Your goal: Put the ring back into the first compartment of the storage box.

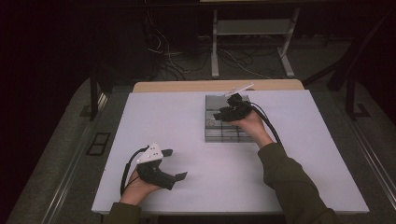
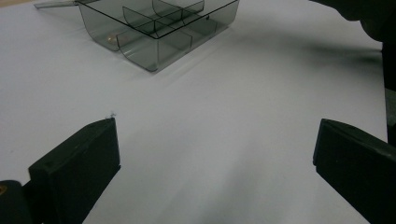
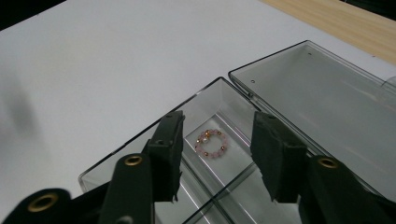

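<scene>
While the right gripper [image 3: 217,154] hangs over the tray, this is how things lie:

Bracelet: a small pink bead ring [image 3: 211,143] with a few gold beads, flat on the floor of a corner compartment of the smoky clear organiser box [image 1: 210,135].
Box: toward 1 o'clock on the white table [image 1: 187,186] in the high view, its lid [image 3: 322,98] lying open flat beside it.
Right gripper: released, jaws parted with the ring between and below them, neither pad pressing on it.
Left gripper [image 1: 180,164]: at about 7 o'clock of the table, jaws spread wide over bare table, holding nothing.
Handling: light, loose and limp, probably strung on elastic; the beads look smooth and could roll or slip from flat pads.
Where to grip: across one side of the ring, pinching two or three beads, away from the compartment walls.
Hedge: whether the ring touches the wall is hard to tell through the tinted plastic.
</scene>
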`<action>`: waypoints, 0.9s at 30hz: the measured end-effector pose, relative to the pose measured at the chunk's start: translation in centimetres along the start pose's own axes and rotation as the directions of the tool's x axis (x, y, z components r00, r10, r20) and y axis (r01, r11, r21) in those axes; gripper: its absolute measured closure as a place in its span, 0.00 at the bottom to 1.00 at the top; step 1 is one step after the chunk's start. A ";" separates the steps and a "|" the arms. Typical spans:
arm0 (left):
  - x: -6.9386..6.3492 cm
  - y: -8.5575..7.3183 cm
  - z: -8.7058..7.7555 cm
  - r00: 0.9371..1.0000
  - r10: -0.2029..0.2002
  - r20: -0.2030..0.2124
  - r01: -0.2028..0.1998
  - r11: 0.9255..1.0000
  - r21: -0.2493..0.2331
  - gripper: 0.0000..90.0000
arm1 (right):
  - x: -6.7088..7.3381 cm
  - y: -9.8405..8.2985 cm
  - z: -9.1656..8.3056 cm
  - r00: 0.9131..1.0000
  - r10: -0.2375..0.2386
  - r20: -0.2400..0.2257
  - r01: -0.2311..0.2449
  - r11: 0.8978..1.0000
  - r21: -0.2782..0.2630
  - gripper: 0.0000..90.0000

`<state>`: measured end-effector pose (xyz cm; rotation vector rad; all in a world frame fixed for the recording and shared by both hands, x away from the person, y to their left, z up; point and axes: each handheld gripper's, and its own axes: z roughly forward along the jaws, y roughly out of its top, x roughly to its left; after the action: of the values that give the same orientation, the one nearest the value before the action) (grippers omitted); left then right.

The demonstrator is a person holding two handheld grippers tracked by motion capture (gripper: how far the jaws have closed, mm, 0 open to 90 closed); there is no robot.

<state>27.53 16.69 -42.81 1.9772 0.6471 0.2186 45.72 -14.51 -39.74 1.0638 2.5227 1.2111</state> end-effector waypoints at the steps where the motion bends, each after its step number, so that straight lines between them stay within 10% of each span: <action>1: 0.0 0.0 0.0 1.000 -0.001 0.001 0.001 1.000 -0.001 0.00 | 0.0 0.0 -0.2 1.000 -0.003 -0.001 0.003 1.000 0.000 0.57; 27: 0.0 0.0 0.1 1.000 0.003 0.000 -0.003 1.000 0.007 0.00 | 0.4 -3.0 -3.7 1.000 -0.017 0.012 0.018 0.998 -0.055 0.40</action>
<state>27.60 16.65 -42.82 1.9849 0.6461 0.2189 42.32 -17.81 -39.38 1.0316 2.4696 1.2578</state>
